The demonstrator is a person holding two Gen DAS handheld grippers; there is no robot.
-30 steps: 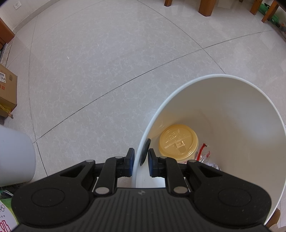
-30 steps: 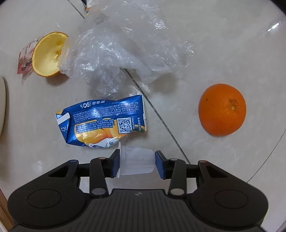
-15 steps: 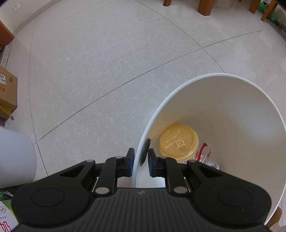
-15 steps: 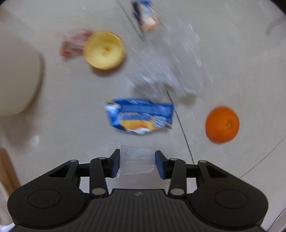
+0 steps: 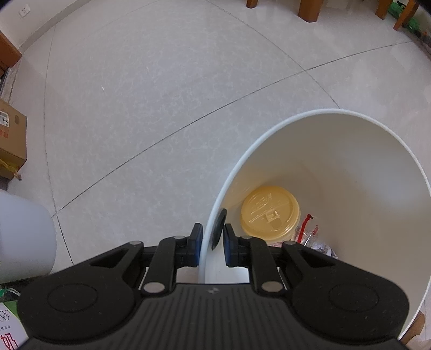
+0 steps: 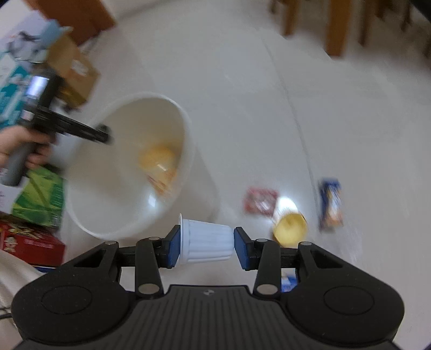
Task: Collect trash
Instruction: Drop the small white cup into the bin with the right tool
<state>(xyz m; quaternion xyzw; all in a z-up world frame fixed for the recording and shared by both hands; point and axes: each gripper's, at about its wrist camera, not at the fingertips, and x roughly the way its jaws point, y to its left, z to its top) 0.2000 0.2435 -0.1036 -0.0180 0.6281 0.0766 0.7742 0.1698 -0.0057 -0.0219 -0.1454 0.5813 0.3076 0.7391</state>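
My left gripper (image 5: 211, 243) is shut on the rim of a white bin (image 5: 350, 161), one finger outside the wall and one inside. A yellow lid (image 5: 270, 216) and red-printed wrappers (image 5: 307, 234) lie in the bin's bottom. My right gripper (image 6: 207, 243) is shut on a small ribbed clear plastic cup (image 6: 206, 243), held sideways in the air just in front of the tilted bin (image 6: 129, 167). In the blurred right wrist view a hand holds the left gripper (image 6: 106, 136) at the bin's rim.
On the floor right of the bin lie a red wrapper (image 6: 260, 200), an orange peel half (image 6: 289, 228) and a blue packet (image 6: 331, 203). Cardboard boxes (image 6: 72, 70), a green box (image 6: 40, 200) and a red box (image 6: 29, 241) stand left. Wooden furniture legs (image 5: 308, 9) stand far back.
My right gripper has lifted the plastic cup off the floor and swung left, from the litter toward the bin's mouth. The left gripper has kept its hold on the bin rim.
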